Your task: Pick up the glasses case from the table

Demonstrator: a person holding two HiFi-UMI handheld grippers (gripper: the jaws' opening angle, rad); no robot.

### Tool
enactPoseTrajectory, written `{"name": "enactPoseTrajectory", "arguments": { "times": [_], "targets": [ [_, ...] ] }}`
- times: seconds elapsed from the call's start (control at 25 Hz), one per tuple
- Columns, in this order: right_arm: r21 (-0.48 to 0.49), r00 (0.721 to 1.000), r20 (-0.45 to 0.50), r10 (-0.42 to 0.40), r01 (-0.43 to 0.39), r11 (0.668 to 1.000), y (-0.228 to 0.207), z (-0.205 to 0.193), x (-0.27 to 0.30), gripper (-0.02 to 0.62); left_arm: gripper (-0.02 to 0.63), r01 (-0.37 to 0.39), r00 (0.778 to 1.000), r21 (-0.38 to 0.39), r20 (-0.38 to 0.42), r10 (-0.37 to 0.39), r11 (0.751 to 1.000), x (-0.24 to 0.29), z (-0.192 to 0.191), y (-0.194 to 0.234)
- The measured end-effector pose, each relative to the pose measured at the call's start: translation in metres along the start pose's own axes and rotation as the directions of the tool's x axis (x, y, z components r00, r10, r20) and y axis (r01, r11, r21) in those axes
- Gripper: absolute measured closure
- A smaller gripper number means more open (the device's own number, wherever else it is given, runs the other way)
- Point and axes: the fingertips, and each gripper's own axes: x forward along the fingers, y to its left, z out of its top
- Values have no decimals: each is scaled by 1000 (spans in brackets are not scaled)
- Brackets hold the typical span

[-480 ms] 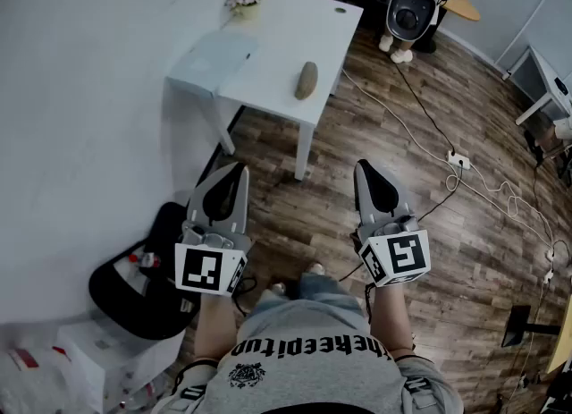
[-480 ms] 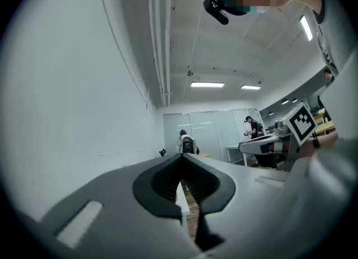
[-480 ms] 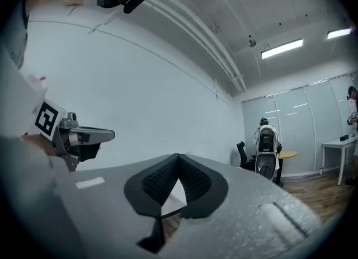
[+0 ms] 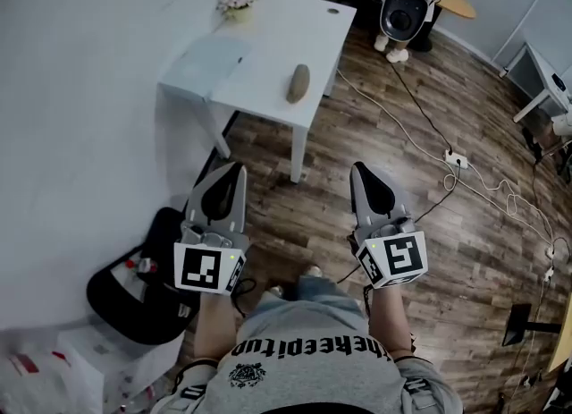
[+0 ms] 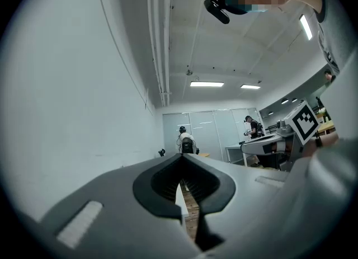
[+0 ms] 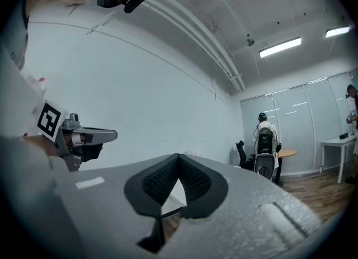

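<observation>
The glasses case (image 4: 298, 82), a tan oval pouch, lies near the front right edge of the white table (image 4: 268, 46), well ahead of both grippers. My left gripper (image 4: 236, 169) and right gripper (image 4: 356, 169) are held side by side over the wooden floor, pointing toward the table, both shut and empty. In the left gripper view the jaws (image 5: 182, 157) meet at the tip, with only a sliver of the table showing through the cut-out. The right gripper view shows its jaws (image 6: 179, 156) closed the same way. The case is hidden in both gripper views.
A small flower pot (image 4: 237, 1) and a pale flat folder (image 4: 204, 65) sit on the table's far and left parts. A black bag (image 4: 134, 287) lies by the wall at left. Cables and a power strip (image 4: 458, 160) cross the floor at right. A wheeled machine (image 4: 407, 1) stands behind the table.
In the head view the table and case have shifted slightly to the left. Both grippers keep the same pose, shut.
</observation>
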Motion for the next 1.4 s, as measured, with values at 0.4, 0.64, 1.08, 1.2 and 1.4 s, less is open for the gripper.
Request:
{"name": "enactPoseTrajectory", "arguments": {
  "times": [0.4,0.64,1.08,1.2,1.4],
  "targets": [
    [-10,1000,7,2,-2,1000,-41,-6,11,593,586,18,1000,13,9,-18,1000,48,-2,-20],
    [-14,999,12,30,-30,999,-63,-6,17,592,586,5,1000,19,13,-5,1000,68,0,-35],
    [21,998,37,59,-60,998,-74,-15,50,592,586,13,1000,29,-17,-12,999,95,-15,-25],
    [11,998,25,56,-56,998,-79,-17,66,592,586,22,1000,21,-18,-22,1000,113,-19,-15],
    [12,999,16,39,-40,999,-94,-16,101,592,586,48,999,21,-18,-48,999,149,-21,2]
  ]
}}
